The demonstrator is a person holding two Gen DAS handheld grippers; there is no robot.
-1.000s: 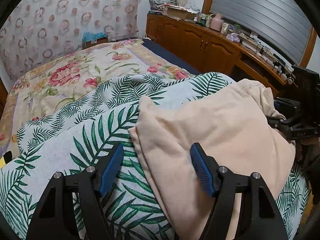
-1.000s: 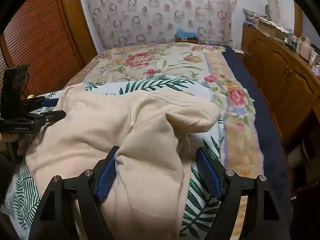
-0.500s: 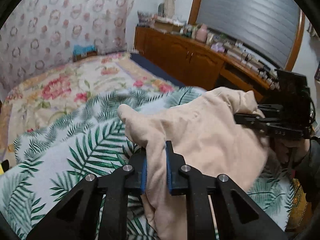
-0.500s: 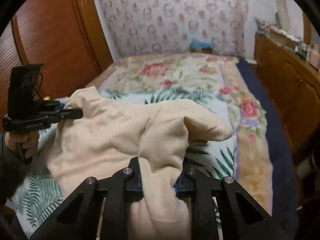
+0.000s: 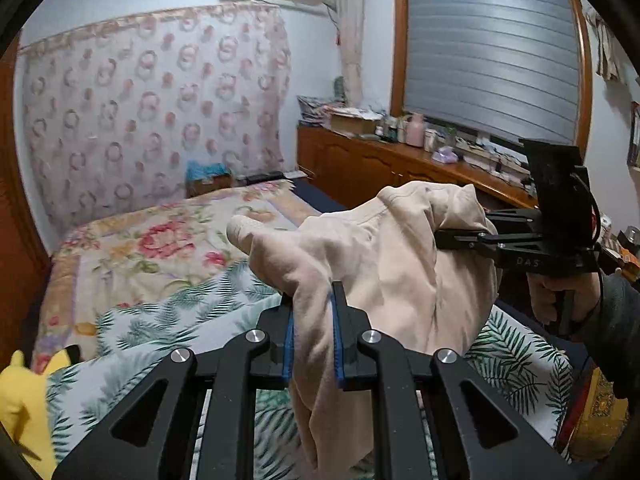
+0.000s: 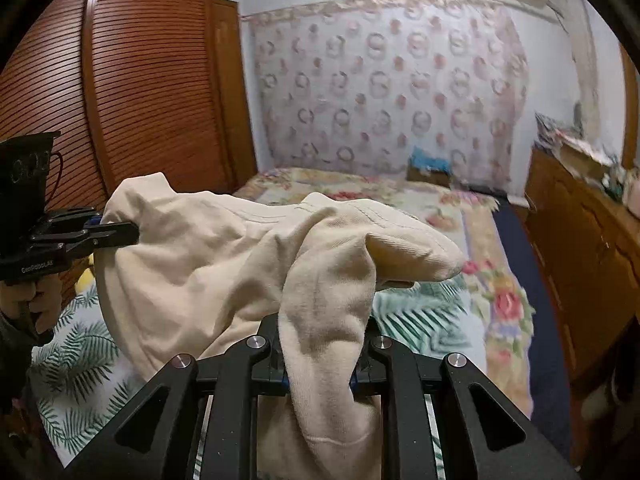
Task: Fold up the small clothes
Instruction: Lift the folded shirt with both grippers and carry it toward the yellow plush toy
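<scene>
Now that both pairs of fingers are clamped on it, the cream garment [image 5: 384, 264] hangs in the air between the two grippers, lifted clear of the leaf-print cover [image 5: 168, 320] it lay on a second ago, when the jaws stood wide around its edges. The left gripper [image 5: 312, 340] pinches a thick fold that runs up between its blue pads and spills down past them; the right gripper [image 6: 320, 356] holds another bunched fold the same way, narrowed hard on the cloth. That lift means the grasp step is done and the piece can, I judge, be shaken out or laid flat for its first fold.

Just ahead of the left fingers a stubby end, perhaps a sleeve or leg, points away toward the floral bedspread [image 5: 160, 236]; blur and bunching make it hard to say which. Below each pair of fingers the cloth drops out of the frame, so its hem is cut off. Off to the left of the left fingers, a yellow plush toy [image 5: 20, 408] is half cropped, and the wooden dresser [image 5: 360, 168] stands well beyond.
</scene>
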